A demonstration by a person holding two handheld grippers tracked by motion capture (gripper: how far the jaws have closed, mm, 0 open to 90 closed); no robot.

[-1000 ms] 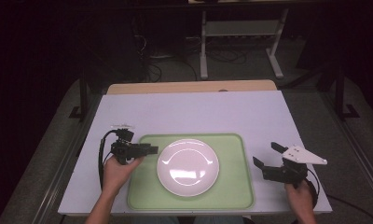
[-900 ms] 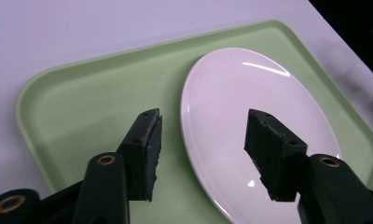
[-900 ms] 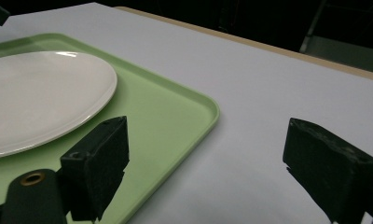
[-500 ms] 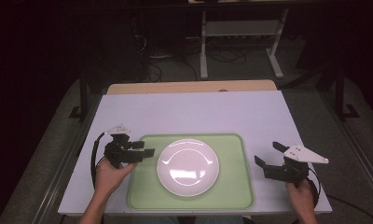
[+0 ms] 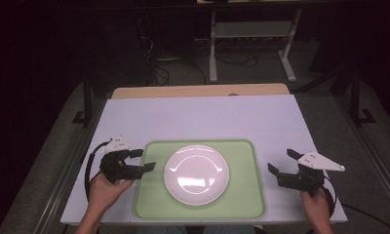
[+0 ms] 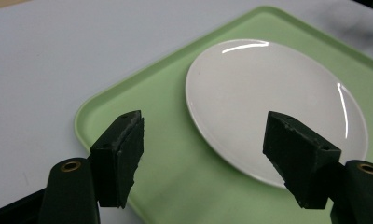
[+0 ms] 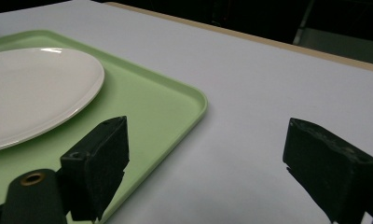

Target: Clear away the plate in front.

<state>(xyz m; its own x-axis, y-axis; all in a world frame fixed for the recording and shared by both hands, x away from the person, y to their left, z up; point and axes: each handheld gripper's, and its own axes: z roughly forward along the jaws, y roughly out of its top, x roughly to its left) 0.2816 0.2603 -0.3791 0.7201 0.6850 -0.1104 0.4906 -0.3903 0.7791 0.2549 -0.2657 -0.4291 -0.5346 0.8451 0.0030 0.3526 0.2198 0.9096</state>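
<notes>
A white plate (image 5: 196,174) lies flat near the middle of a green tray (image 5: 244,207), which sits on the near half of a pale table (image 5: 198,119). The left gripper (image 5: 146,161) hovers at the tray's nine o'clock edge, just beside the rim; its jaws have just been opening and now stand spread wide with nothing between them. In the left gripper view the plate (image 6: 273,102) lies ahead between the two black pads, apart from both, with the tray's rounded corner (image 6: 89,114) at about ten o'clock of that view. The right gripper (image 5: 283,163) is held over bare table just off the tray's three o'clock edge, its jaws likewise spread and empty. In the right gripper view the tray's corner (image 7: 198,100) sits between the pads and the plate (image 7: 35,88) lies off at ten o'clock. Nothing stands between either gripper and the plate; the tray's low rim is the only edge in between. Beyond the table's far edge, at twelve o'clock, runs a wooden strip (image 5: 198,90), and farther back on the dark floor stand a white metal frame (image 5: 251,34) and loose cables (image 5: 159,68). A black cable (image 5: 89,165) loops from the left gripper at the table's nine o'clock side.
</notes>
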